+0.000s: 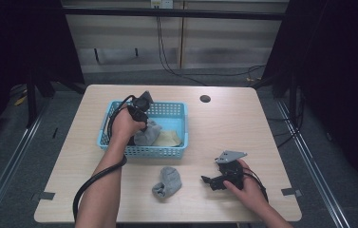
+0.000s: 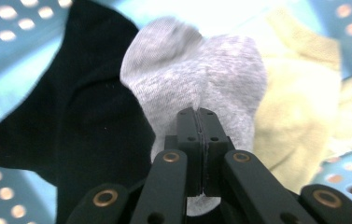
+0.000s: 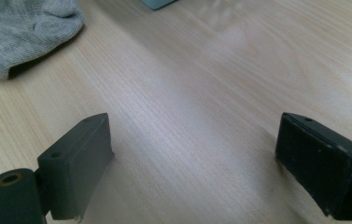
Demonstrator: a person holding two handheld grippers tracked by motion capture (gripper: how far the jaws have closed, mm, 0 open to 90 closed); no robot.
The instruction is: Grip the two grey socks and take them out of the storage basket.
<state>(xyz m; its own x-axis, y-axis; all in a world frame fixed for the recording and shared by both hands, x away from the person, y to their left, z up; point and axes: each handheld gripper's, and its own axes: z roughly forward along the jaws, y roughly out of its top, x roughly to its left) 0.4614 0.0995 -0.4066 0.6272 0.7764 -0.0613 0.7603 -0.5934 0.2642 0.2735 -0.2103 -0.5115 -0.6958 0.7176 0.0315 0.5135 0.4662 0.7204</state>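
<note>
My left gripper [image 1: 142, 124] reaches into the blue basket [image 1: 171, 111] and is shut on a light grey sock [image 2: 197, 77], which also shows over the basket [image 1: 148, 134]. Under that sock lie a black sock [image 2: 85, 116] and a pale yellow sock [image 2: 299, 107], the yellow one also visible [image 1: 169, 138] in the basket. A second grey sock [image 1: 167, 183] lies bunched on the table in front of the basket, at the upper left [image 3: 22, 32] in the right gripper view. My right gripper [image 1: 207, 180] rests on the table to its right, open [image 3: 192, 158] with nothing between its jaws.
The wooden table [image 1: 233, 128] has a round cable hole [image 1: 205, 99] at the back right. Black cables trail from both grippers. Dark floor and metal frames surround the table.
</note>
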